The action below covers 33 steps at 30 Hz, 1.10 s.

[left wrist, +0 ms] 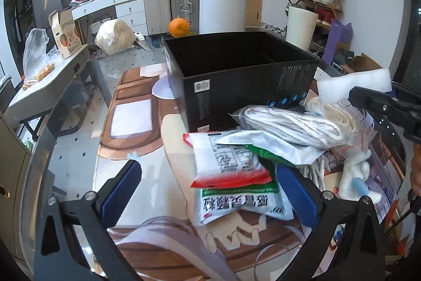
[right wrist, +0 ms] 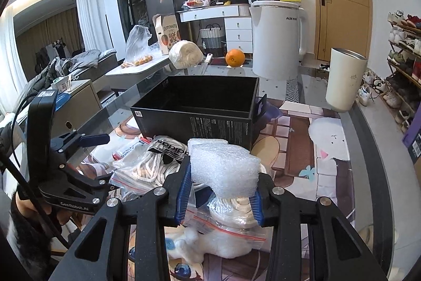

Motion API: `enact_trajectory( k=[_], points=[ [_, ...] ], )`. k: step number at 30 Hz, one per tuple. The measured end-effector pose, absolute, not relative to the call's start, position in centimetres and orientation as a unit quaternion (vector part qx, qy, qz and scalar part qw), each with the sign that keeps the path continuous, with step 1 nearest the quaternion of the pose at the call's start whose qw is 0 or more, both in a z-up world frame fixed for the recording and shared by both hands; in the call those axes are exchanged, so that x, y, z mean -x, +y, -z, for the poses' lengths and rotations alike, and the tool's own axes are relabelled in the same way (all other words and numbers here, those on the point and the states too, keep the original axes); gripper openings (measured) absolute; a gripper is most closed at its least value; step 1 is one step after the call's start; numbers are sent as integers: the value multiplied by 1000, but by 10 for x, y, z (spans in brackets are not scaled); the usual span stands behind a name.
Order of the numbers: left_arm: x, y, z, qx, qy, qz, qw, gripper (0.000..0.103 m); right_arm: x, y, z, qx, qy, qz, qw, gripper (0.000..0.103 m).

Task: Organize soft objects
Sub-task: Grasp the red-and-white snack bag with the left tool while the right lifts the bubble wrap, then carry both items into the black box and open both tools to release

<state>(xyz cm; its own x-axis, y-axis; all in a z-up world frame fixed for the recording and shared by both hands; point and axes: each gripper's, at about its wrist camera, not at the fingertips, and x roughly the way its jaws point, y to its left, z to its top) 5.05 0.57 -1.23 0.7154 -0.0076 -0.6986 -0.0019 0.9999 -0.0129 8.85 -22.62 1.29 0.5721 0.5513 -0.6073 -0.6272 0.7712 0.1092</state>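
The black box (right wrist: pixel 194 107) at the desk's middle stands empty. The right gripper (right wrist: pixel 221 191) is clamped on a white foam block (right wrist: pixel 223 165), lifted above the pile at the near edge. The left gripper (left wrist: pixel 208 191) hangs open over the sachets (left wrist: pixel 231 170). Bagged cords (left wrist: pixel 289 128) remain unsorted; nearly everything is left.

We see the open box (right wrist: pixel 194 107) standing on the table mat (right wrist: pixel 302 149), with the orange (right wrist: pixel 235 58) and the kettle (right wrist: pixel 276 41) behind it. Before the box lies a heap of bagged soft things (right wrist: pixel 158 162); the foam piece (right wrist: pixel 223 167) sits above that heap.
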Motion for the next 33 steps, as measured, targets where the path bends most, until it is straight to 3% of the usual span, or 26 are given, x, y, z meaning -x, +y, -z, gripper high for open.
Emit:
enact_trajectory(
  k=[8, 12, 13, 14, 17, 33],
  points=[
    [-66, 3, 17, 6, 396, -11, 918, 100, -88, -225, -12, 61, 322, -334, 884, 39],
    [-66, 9, 20, 29, 402, 7, 915, 76, -89, -223, -12, 62, 324, -336, 882, 39],
    [-66, 9, 20, 34, 403, 14, 915, 62, -88, -223, -12, 62, 324, -336, 882, 39],
    [-65, 10, 21, 40, 403, 24, 914, 56, -88, -223, -12, 63, 324, -336, 882, 39],
    [-58, 12, 17, 43, 387, 30, 921, 46, -88, -221, -11, 64, 324, -336, 882, 39],
    [-24, 47, 1, 91, 326, 5, 941, 45, -84, -220, -17, 67, 306, -332, 890, 39]
  ],
)
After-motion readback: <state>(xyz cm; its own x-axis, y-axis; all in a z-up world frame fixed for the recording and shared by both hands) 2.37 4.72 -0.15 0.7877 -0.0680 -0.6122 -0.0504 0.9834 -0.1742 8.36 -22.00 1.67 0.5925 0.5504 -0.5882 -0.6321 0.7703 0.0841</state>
